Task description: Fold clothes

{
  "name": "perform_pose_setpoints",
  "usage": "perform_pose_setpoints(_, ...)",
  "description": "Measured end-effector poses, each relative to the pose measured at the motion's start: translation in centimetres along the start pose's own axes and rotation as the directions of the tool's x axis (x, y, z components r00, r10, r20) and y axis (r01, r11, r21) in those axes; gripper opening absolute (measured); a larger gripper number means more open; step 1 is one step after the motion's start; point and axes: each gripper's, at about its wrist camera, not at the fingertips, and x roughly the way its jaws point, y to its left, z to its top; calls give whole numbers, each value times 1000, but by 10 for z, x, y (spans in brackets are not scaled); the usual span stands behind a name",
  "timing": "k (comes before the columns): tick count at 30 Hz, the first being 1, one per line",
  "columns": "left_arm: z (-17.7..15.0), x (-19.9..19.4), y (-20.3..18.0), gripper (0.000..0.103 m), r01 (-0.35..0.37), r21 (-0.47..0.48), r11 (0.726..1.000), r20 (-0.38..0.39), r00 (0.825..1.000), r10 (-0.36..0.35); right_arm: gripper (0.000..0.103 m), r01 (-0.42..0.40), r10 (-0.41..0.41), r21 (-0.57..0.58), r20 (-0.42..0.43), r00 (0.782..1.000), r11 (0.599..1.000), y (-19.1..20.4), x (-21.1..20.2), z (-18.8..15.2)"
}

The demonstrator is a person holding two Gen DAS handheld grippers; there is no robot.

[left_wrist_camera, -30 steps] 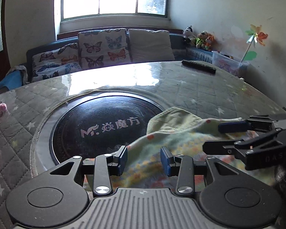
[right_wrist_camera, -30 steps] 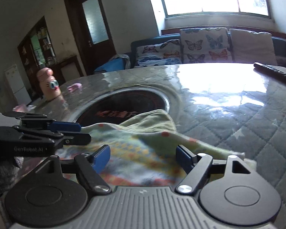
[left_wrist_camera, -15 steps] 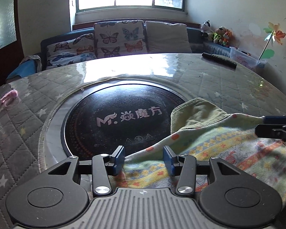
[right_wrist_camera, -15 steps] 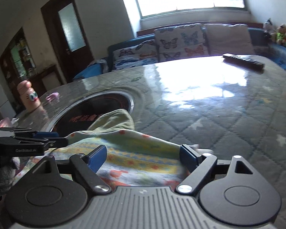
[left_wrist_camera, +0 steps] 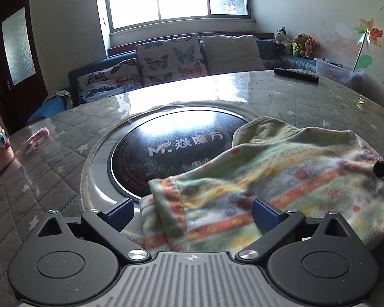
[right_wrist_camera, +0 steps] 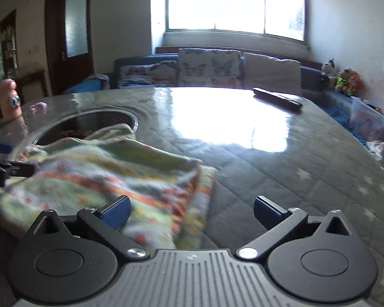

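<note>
My left tongs [left_wrist_camera: 193, 211] and right tongs [right_wrist_camera: 190, 209] are opening over the soft, limp multicoloured patterned fleece garment [left_wrist_camera: 281, 179]; I should pinch its hemmed near-edge corners.

both claws, left claw [left_wrist_camera: 193, 211] and right claw [right_wrist_camera: 192, 211], opening wide, releasing the garment [left_wrist_camera: 281, 174].

Left tongs [left_wrist_camera: 193, 211] and right tongs [right_wrist_camera: 192, 209], jaws opening wide, angled downward.
</note>
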Motion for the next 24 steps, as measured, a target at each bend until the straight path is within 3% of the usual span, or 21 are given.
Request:
perform_pose_setpoints(4,-7,-6,4,103,-13,-15,1000,0,1000,13,103,67,-67,26,-23,998,997,-12,-10,-10)
perform_pose_setpoints(11,-17,-14,12,103,-40,-41,998,-4,999,39,103,164,-165,-65,-13,986,984,-11,-31,-18)
perform_pose_setpoints(16,-24,-20,15,103,-49,-58,997,-5,999,49,103,125,-123,-43,59,991,991,1,-43,-11)
perform_pose_setpoints(24,-33,-23,31,103,-67,-115,991,-25,998,64,103,92,-94,-77,-22,995,993,11,-26,-25)
